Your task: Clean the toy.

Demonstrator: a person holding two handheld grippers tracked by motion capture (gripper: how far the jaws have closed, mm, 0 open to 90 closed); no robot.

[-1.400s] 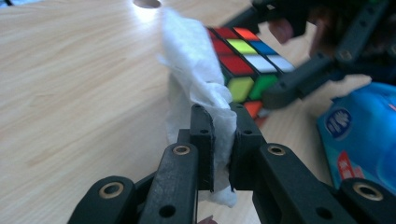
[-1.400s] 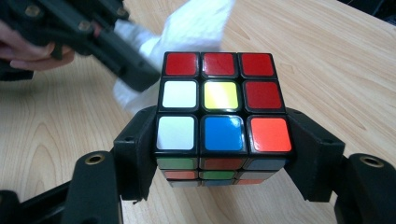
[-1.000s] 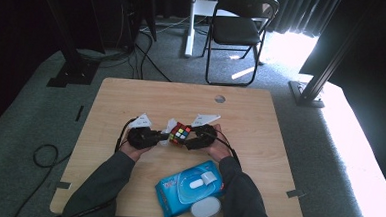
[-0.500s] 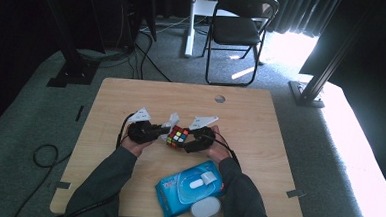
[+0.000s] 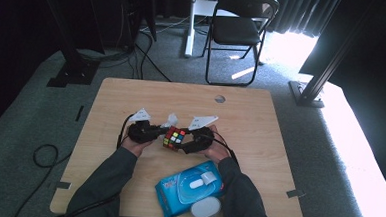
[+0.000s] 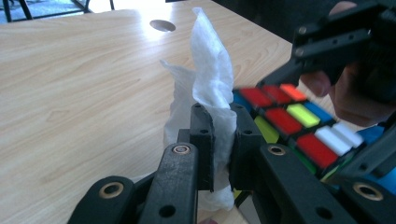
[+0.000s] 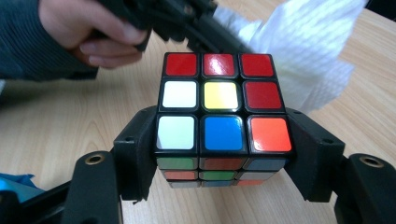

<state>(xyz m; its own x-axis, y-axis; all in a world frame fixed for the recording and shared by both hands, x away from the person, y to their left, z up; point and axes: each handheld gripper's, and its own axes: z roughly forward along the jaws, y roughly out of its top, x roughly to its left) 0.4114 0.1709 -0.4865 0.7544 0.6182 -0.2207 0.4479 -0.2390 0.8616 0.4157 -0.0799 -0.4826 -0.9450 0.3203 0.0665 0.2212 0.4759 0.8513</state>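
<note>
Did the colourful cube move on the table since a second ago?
No. The cube sits at the same distance from the table's round hole, clamped in the right gripper.

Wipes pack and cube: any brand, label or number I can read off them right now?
None can be read.
Blue wipes pack: print is too small and blurred in the high view.
Cube: plain coloured stickers, no lettering.
White wipe: blank.

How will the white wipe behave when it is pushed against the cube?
The wipe probably flops: it stands crumpled above the shut left gripper. It likely bends round the stiff cube, held square in the right gripper.
</note>
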